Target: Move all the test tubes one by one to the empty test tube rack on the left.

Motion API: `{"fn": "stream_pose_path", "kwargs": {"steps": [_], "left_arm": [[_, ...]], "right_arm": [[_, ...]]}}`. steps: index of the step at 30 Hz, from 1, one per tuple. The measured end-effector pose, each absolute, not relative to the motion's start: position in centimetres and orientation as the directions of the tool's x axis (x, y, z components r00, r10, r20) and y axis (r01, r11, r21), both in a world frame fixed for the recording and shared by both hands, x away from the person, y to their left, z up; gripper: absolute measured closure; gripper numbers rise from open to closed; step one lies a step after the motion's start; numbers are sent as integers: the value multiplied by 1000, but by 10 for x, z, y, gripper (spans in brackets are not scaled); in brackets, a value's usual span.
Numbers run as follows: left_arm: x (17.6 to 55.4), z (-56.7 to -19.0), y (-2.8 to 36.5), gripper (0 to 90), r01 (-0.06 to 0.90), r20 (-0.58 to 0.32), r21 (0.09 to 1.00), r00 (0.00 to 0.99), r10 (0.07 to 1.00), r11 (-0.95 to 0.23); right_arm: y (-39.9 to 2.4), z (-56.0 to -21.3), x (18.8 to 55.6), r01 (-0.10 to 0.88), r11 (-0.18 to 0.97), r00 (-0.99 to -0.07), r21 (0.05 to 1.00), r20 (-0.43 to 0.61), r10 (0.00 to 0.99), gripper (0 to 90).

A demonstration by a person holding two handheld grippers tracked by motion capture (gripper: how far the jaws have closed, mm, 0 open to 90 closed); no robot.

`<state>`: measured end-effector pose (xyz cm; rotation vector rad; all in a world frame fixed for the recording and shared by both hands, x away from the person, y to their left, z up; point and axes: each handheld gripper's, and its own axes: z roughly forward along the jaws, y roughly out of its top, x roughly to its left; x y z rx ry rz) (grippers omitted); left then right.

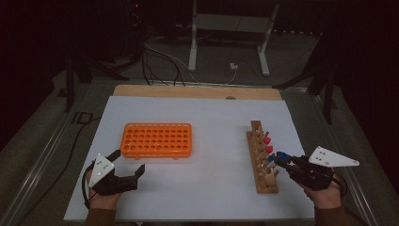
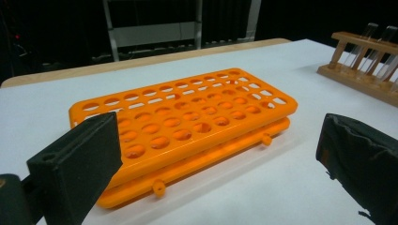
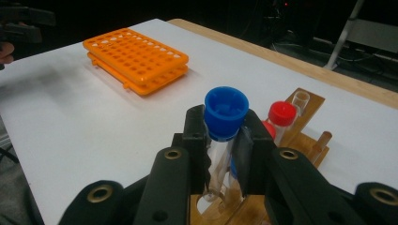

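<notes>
The 2 black jaws of the left gripper (image 2: 216, 164) are seen wide apart at the bottom corners, with nothing held between them. An orange test tube rack (image 2: 183, 126) with many round holes is placed on the white table (image 2: 281, 187) just ahead of the jaws. A wooden tube rack (image 2: 361, 77) with clear tubes (image 2: 366, 47) is seen at the far right.
</notes>
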<state>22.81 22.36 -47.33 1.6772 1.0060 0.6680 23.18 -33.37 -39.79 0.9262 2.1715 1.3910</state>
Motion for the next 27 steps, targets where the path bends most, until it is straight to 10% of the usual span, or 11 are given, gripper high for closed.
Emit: {"fn": "stream_pose_path", "kwargs": {"steps": [27], "left_arm": [[244, -435, 140, 10, 239, -1, 952, 621, 784, -189]], "right_arm": [[-264, -404, 262, 334, 266, -748, 904, 83, 658, 769]]}}
